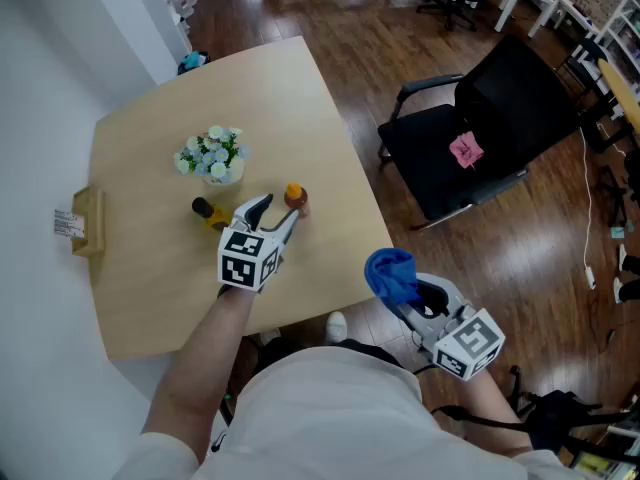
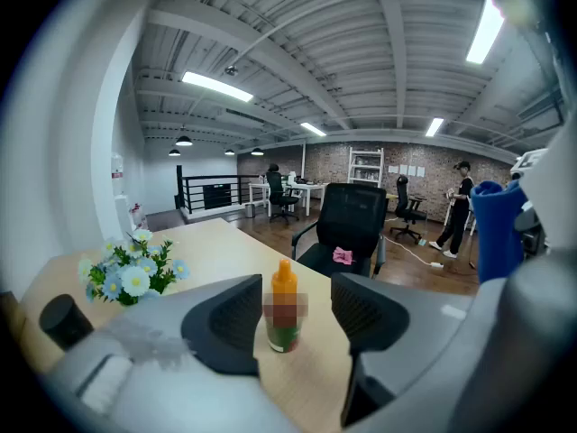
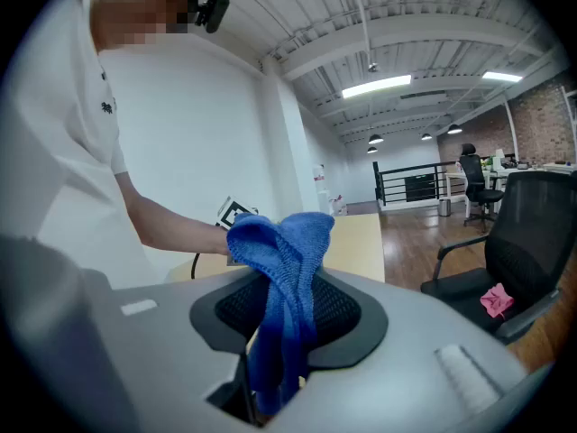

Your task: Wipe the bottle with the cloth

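The small bottle with the orange cap (image 1: 294, 199) (image 2: 284, 309) stands upright on the pale wooden surface (image 1: 160, 278), towards the edge that faces the chair. My left hand-held gripper (image 1: 277, 211) (image 2: 290, 307) is right at it with its jaws spread wide. In the left gripper view the bottle sits in the gap between them, with bare surface showing on either side and neither pad touching it. From the head view I cannot tell whether the bottle is fully inside the gap or just at the tips.

Just beside the left hand-held gripper, on its far-left side, lies a yellow object with a black cap (image 1: 208, 211). Beyond that is a bunch of pale blue and white flowers in a small pot (image 1: 213, 155) (image 2: 126, 273).

The blue knitted cloth (image 1: 392, 276) (image 3: 284, 278) is well apart from the bottle. It is pinched in my right hand-held gripper (image 1: 405, 293) (image 3: 284, 318), whose jaws are clamped on it, with the bunched end standing up above them. That hand-held gripper is off the near edge of the surface, over the dark wooden floor (image 1: 400, 48).

A black office chair (image 1: 490, 118) with a small pink item (image 1: 465, 149) on its seat stands beyond the surface's right edge.
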Demonstrator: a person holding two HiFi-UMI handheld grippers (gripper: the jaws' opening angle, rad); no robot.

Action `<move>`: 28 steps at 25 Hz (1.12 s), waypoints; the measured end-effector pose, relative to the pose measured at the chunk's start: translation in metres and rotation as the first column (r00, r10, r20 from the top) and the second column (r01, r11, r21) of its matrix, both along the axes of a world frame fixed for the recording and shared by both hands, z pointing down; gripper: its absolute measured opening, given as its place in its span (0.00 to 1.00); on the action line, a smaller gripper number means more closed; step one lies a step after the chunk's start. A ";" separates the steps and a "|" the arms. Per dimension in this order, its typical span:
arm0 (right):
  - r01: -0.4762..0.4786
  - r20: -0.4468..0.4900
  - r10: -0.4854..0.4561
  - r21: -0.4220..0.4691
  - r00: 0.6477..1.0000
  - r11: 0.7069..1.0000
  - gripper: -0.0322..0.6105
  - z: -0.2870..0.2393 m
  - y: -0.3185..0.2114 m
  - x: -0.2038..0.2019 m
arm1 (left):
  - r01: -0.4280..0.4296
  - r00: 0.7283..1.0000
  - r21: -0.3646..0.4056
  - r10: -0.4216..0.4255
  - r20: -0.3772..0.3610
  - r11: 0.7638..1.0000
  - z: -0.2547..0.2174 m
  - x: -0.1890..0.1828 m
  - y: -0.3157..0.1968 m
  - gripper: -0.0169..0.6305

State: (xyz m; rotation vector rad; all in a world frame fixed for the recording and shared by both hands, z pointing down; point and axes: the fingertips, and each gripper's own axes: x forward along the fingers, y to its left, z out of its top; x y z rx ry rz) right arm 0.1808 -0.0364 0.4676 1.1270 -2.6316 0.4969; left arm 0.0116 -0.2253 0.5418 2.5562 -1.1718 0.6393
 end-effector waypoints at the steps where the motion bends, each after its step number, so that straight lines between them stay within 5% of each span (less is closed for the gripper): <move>1: -0.007 0.002 0.007 -0.005 1.000 1.000 0.25 0.001 -0.001 0.004 | 0.008 1.000 -0.007 -0.008 0.005 1.000 0.005 0.002 -0.008 0.42; 9: -0.071 -0.002 0.071 -0.055 0.997 0.996 0.25 0.014 -0.004 0.035 | 0.023 0.999 -0.055 -0.021 0.046 0.998 0.040 0.024 -0.050 0.42; 12: -0.088 -0.002 0.088 -0.069 0.996 0.994 0.25 0.018 -0.006 0.041 | 0.031 0.998 -0.054 -0.028 0.055 0.998 0.046 0.026 -0.057 0.29; 17: -0.093 -0.001 0.093 -0.076 0.996 0.993 0.25 0.020 -0.012 0.043 | 0.005 0.998 -0.063 -0.001 0.056 0.998 0.047 0.030 -0.059 0.27; 28: -0.038 0.010 0.038 0.015 0.999 0.999 0.25 -0.004 -0.050 0.012 | -0.103 0.975 -0.050 0.090 -0.204 0.993 -0.042 0.018 -0.023 0.27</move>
